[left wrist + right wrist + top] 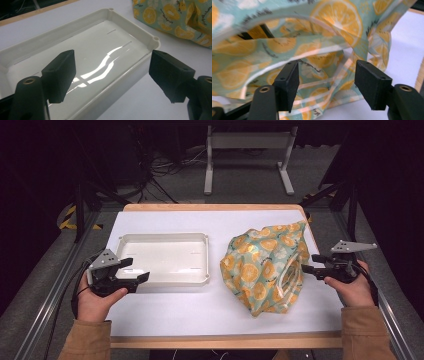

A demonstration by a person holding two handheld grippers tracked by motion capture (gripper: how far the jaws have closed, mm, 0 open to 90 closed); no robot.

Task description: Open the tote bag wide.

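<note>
Crumpled orange-print bag right of centre, soft fabric, your right gripper spread at its mouth, glossy white rectangular tray left, your left gripper spread over its near rim.

Left gripper: black body, two flat rectangular black jaws, a grey three-cornered plate on top, a black cable trailing from the rear. Each jaw carries small screw holes; a brass-coloured insert sits in each jaw arm. Right gripper: same build, with grey plate and black cable. Both forearms wear tan sleeves with ribbed cuffs.
</note>
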